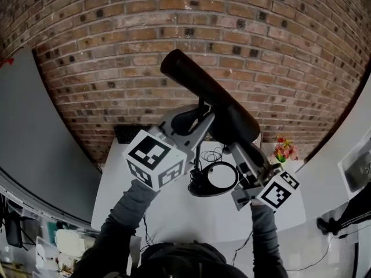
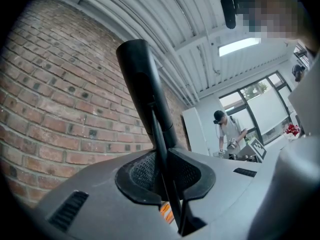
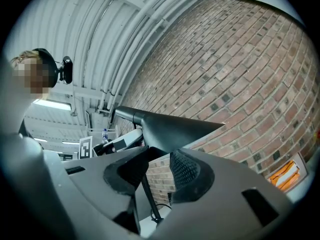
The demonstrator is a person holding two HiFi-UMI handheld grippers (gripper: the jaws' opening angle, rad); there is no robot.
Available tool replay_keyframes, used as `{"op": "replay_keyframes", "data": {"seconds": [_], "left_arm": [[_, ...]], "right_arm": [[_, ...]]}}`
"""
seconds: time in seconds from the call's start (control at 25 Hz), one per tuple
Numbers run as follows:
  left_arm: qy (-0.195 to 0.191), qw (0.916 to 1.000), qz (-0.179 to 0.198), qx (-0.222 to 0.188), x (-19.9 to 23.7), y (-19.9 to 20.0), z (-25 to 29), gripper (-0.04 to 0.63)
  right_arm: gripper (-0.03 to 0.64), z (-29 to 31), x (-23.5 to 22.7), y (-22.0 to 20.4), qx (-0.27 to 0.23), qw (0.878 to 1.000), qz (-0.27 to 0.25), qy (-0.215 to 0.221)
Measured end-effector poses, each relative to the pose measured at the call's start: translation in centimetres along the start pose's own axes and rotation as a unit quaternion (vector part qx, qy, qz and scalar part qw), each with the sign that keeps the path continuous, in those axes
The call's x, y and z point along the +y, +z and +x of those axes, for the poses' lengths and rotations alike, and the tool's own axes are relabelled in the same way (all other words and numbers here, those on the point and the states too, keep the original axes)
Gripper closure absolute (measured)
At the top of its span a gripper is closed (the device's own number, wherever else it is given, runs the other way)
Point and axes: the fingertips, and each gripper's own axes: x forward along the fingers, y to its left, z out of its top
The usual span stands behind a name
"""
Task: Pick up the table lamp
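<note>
The table lamp [image 1: 208, 97] hung above the white table [image 1: 174, 219] at mid-frame. Its long black head slanted from upper left down to lower right, against the brick wall [image 1: 116, 51]. The left gripper [image 2: 162, 176] pinched its thin stem, and the right gripper [image 3: 159, 170] was clamped on the head's wider lower end.

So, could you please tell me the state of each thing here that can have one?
table lamp: held in both grippers, head tilted, no glow showing.
left gripper: shut on the lamp's thin arm.
right gripper: shut on the lower end of the lamp's head.
cable: lying in loose loops on the table.
ceiling light: on.
</note>
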Motion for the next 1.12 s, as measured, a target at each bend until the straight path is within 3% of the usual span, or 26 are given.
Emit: {"op": "replay_keyframes", "data": {"seconds": [1.12], "left_arm": [[0.016, 0.9997, 0.007, 0.014, 0.2, -0.6, -1.3, 0.541]], "right_arm": [[0.5, -0.2, 0.8, -1.5, 0.013, 1.0, 0.011, -0.005]]}}
